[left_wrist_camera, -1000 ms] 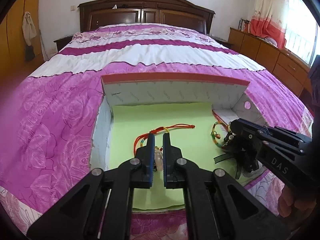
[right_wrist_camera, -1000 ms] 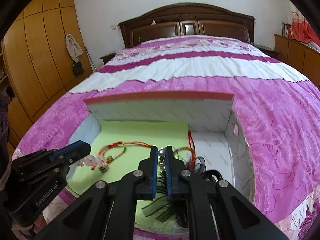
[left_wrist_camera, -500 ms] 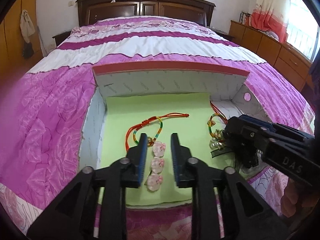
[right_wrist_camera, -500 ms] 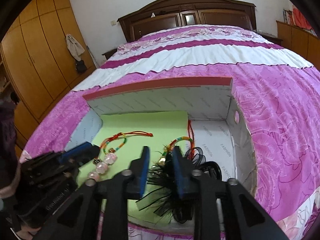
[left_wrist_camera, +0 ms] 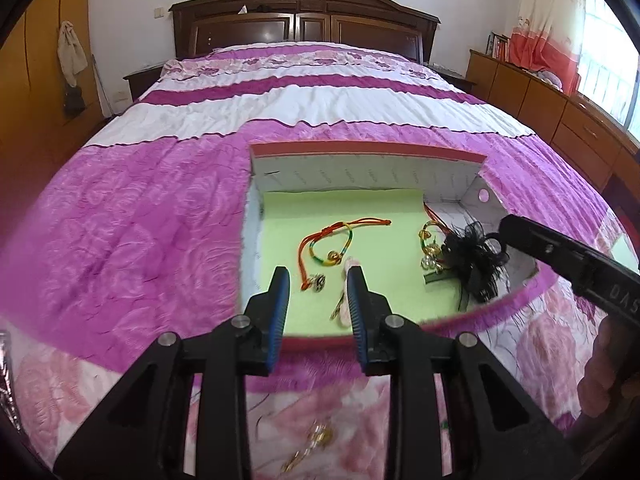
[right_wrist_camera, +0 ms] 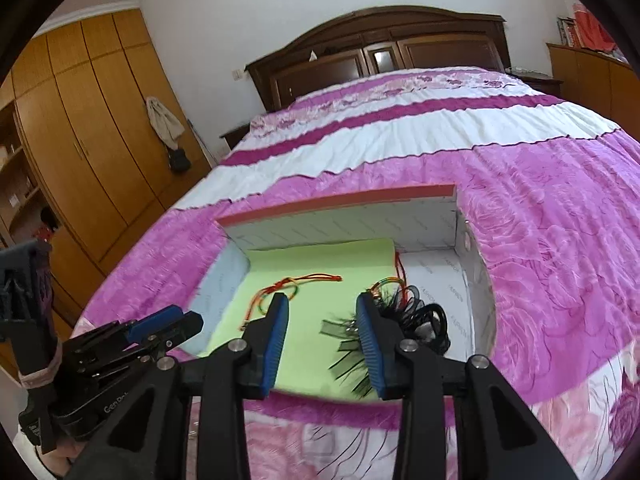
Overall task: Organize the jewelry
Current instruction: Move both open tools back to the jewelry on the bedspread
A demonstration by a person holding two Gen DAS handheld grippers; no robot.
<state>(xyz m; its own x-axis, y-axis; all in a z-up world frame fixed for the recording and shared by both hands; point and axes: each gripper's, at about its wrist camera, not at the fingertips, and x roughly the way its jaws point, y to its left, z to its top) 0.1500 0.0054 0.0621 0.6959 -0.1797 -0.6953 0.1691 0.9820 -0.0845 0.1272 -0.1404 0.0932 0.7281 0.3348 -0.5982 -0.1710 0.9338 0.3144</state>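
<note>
An open cardboard box (left_wrist_camera: 360, 148) with a green liner (left_wrist_camera: 380, 208) lies on the bed. On the liner are a red cord bracelet (left_wrist_camera: 332, 244), a pink bead bracelet (left_wrist_camera: 345, 280), a bell bracelet (left_wrist_camera: 428, 248) and a black feather hair piece (left_wrist_camera: 474, 260). My left gripper (left_wrist_camera: 318, 280) hovers over the box's near edge. Its jaws are opening, with nothing pressed between them. My right gripper (right_wrist_camera: 322, 308) hangs above the near edge too, its jaws opening and empty. The feather piece (right_wrist_camera: 416, 316) lies just beyond its right finger.
The box rests on a pink and white bedspread (left_wrist_camera: 140, 220). Small gold jewelry pieces (left_wrist_camera: 316, 438) lie on the spread under my left gripper. A wooden headboard (left_wrist_camera: 304, 20) stands far back, wardrobes (right_wrist_camera: 80, 140) at the left, low cabinets (left_wrist_camera: 560, 112) at the right.
Both grippers went from shut to open. The left let go of the pink bead bracelet, the right of the bell bracelet by the feather piece. Both drew back and up from the box.
</note>
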